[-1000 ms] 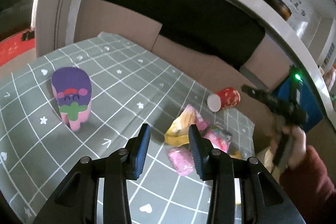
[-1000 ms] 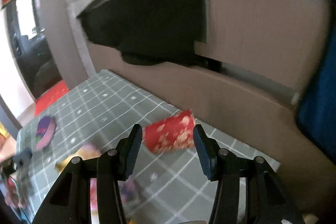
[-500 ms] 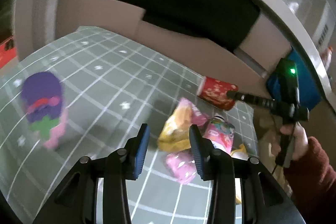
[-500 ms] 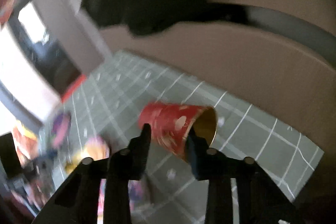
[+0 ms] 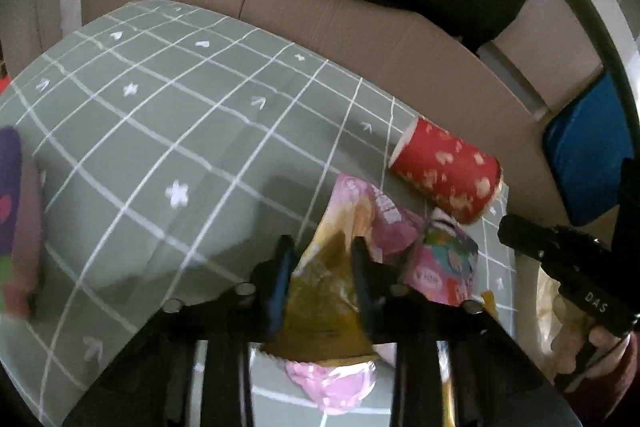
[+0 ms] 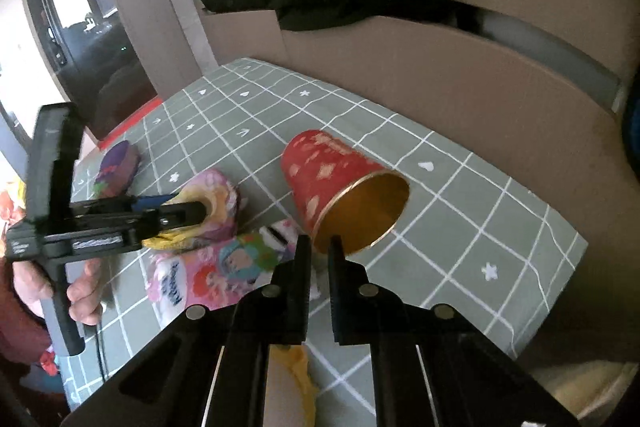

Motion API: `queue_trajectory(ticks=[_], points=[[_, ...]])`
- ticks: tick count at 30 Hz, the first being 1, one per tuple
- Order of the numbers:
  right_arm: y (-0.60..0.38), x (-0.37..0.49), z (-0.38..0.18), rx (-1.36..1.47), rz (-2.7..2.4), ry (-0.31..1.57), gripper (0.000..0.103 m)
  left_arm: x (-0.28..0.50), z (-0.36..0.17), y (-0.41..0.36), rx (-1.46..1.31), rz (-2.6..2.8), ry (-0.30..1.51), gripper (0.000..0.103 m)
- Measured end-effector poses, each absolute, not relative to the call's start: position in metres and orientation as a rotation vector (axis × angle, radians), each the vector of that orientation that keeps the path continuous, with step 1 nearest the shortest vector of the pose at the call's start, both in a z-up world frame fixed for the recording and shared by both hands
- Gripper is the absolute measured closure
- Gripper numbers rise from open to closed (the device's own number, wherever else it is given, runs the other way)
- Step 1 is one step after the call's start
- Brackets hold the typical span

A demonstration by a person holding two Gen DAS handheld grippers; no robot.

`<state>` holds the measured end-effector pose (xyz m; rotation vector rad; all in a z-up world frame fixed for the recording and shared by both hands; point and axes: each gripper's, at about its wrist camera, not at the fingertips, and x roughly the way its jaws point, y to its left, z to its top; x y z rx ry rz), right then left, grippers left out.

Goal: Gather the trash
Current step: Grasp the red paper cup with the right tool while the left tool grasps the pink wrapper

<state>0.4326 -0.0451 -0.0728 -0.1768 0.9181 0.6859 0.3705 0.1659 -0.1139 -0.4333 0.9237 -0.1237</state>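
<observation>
Red paper cup (image 6: 340, 187) is tipped on its side near the right end of the grey checked tablecloth (image 6: 460, 195), mouth toward me. It looks light and crushable to me, so the rim is the sensible place to grab. My right gripper (image 6: 319, 247) has its jaws pinched narrow on the lower rim. The crinkly yellow snack wrapper (image 5: 320, 291) next to the pink packets (image 5: 440, 263) looks floppy and slippery; my left gripper (image 5: 320, 259) is closing with the wrapper between its jaws.
</observation>
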Motion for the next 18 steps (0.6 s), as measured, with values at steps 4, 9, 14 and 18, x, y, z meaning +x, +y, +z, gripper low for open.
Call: queue_trajectory(ticks=[4,9,14,18], points=[[-0.048,0.417,-0.068,-0.197,0.700,0.901,0.095,0.339,-0.110,0.168,-0.420,-0.080,0.891,0.095],[-0.045,0.401,-0.048,-0.269,0.707,0.777,0.059,0.293,-0.095,0.177,-0.398,-0.009,0.803,0.095],[-0.030,0.432,-0.041,-0.303,0.671,0.723,0.050,0.263,-0.093,0.187,-0.391,0.046,0.770,0.095],[-0.012,0.466,-0.047,-0.370,0.677,0.723,0.049,0.259,-0.102,0.201,-0.466,0.030,0.811,0.095]])
